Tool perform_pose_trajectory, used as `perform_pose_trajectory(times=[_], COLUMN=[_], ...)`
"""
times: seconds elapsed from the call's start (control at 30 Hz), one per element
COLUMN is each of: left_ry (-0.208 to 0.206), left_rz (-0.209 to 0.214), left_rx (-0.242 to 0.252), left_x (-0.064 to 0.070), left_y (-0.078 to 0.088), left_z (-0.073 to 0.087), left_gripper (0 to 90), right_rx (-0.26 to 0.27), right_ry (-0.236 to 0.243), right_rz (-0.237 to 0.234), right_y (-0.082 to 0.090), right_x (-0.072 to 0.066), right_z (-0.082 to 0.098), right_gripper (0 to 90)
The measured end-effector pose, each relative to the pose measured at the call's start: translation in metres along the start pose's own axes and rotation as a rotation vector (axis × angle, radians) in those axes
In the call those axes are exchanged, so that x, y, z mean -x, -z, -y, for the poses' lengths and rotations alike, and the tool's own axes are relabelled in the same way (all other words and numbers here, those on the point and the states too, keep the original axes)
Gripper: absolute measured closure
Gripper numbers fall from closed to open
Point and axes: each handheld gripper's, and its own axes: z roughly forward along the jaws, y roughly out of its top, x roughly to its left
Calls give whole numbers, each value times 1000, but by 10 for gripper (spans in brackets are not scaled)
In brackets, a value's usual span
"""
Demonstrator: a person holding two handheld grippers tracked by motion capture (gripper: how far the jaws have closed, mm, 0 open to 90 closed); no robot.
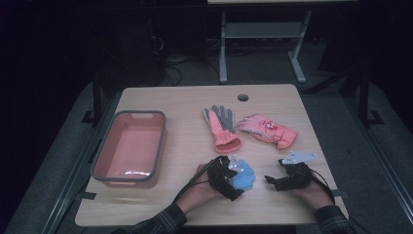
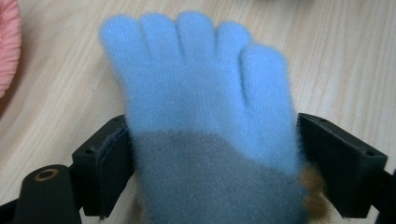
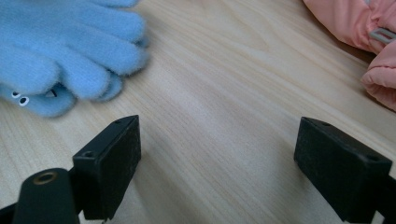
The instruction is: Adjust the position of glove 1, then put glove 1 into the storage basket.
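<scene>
We find the blue glove (image 2: 201, 107) flat on the tabletop (image 1: 185, 146) between the open jaws of the left gripper (image 2: 210, 163), fingers pointing away; the right gripper (image 3: 219, 172), jaws open and empty, lies farther off.

FREE: bare wooden table (image 1: 185, 161) between the salmon tub (image 1: 129, 146) and the gloves; bare strip between the right gripper (image 1: 287, 176) jaws | BLOCKED: blue knit glove (image 1: 242, 176) lies between the left gripper (image 1: 225, 176) jaws; grey-and-orange glove (image 1: 221, 127) and pink padded glove (image 1: 267, 129) lie farther back; tub walls close the left side
</scene>
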Motion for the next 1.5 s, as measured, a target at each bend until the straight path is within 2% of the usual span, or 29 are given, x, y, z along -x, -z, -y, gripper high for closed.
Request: perform_pose_trajectory(times=[0.07,0.2,0.57,0.7,0.77,0.8,0.93,1.0,1.07,1.17,1.2,1.27,1.33,1.37,1.5], left_ry=[-1,-19,-25,-34,-24,-1,19,50,44,65,60,77,67,90,95], left_rz=[0,12,27,39,47,54,87,89,85,94,95,98,103,109,121], left_rx=[-2,11,31,16,20,33,31,51,47,57,55,73,71,92,103], left_x=[0,-1,-4,-6,-8,-8,-14,-15,-17,-22,-24,-26,-28,-28,-31], left_y=[0,4,9,10,10,9,11,11,13,19,21,25,28,32,40], left_z=[0,2,3,2,3,3,4,4,5,5,5,5,5,5,5], left_gripper=[162,266,597,671,702,712,732,736,738,740,740,740,740,741,742], right_rx=[0,0,-1,0,-1,0,-1,-1,-1,0,0,0,0,0,-1], right_ry=[0,-1,-1,-1,-1,-1,-2,-2,-2,-1,-1,-2,-2,-2,0], right_rz=[0,0,0,0,0,1,1,1,1,1,1,0,1,1,1], right_y=[0,0,0,0,0,0,0,0,0,0,0,0,0,0,0], right_x=[0,0,0,0,0,0,0,0,0,0,0,0,0,0,0], right_z=[0,0,0,0,0,0,0,0,0,0,0,0,0,0,0], right_gripper=[141,141,141,141,141,141,142,141,141,142,142,142,142,142,142])
